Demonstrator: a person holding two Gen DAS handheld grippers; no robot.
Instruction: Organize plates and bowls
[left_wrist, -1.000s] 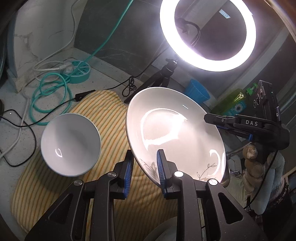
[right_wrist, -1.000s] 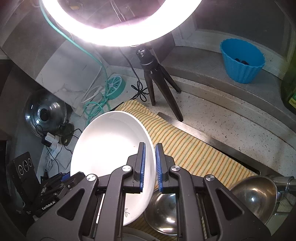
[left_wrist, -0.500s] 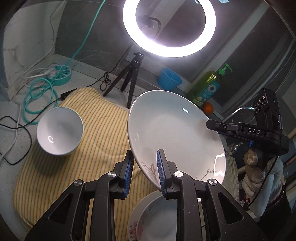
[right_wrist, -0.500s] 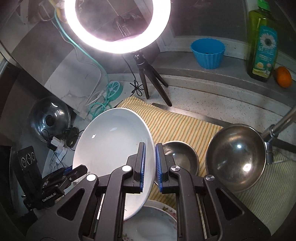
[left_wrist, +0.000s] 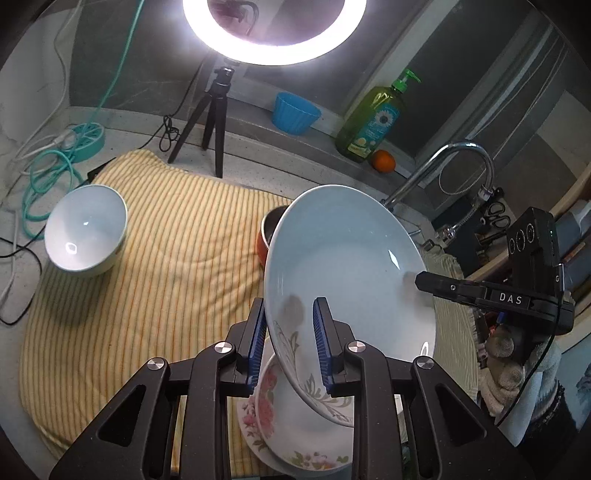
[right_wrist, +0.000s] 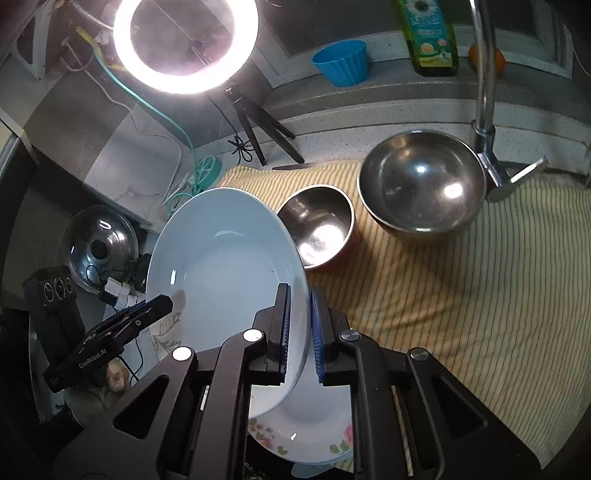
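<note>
Both grippers hold one white plate (left_wrist: 343, 266) with a leaf pattern on its rim, tilted in the air. My left gripper (left_wrist: 289, 325) is shut on its near rim. My right gripper (right_wrist: 300, 317) is shut on the opposite rim, and the plate also shows in the right wrist view (right_wrist: 225, 266). Just below lies a floral plate (left_wrist: 295, 428) on the striped cloth, also in the right wrist view (right_wrist: 314, 432). A white bowl (left_wrist: 86, 229) sits at the left. A small steel bowl (right_wrist: 317, 225) and a large steel bowl (right_wrist: 421, 184) stand behind.
A yellow striped cloth (left_wrist: 166, 240) covers the counter. A ring light on a tripod (left_wrist: 214, 122), a blue cup (left_wrist: 295, 112), a soap bottle (left_wrist: 373, 118) and an orange (left_wrist: 383, 161) stand at the back. A tap (right_wrist: 484, 103) rises at the right. Cables (left_wrist: 44, 166) lie left.
Both grippers have moved the held plate back and down toward the near edge, over the floral plate. More of the counter, the tap and the steel bowls have come into view.
</note>
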